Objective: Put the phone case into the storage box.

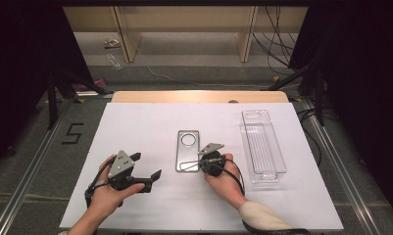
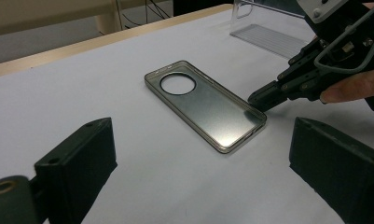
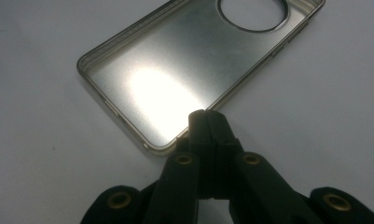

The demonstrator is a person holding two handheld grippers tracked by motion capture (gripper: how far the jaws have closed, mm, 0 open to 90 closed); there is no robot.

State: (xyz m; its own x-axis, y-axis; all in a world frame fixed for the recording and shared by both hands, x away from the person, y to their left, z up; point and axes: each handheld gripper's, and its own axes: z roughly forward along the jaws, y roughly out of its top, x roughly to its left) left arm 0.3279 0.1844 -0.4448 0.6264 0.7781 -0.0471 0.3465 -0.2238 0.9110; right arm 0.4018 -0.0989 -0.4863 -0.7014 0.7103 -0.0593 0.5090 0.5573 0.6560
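White table [image 1: 150, 205] under a high camera: a metal phone case [image 1: 187, 150] lies flat mid-table, its near right corner pinched by the clenched right gripper [image 1: 202, 155], not yet lifted, the left gripper [image 1: 147, 169] spread empty near left, a clear tray [image 1: 275, 172] waiting right.

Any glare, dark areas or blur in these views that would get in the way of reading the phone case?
Right gripper view: a bright glare patch washes out the inner face of the phone case, and the right hand-held gripper at its corner is soft. Left gripper view: the case is sharp and evenly lit, while the near jaws of the left hand-held gripper are blurred. High view: the surroundings are dark and the white table is bright.
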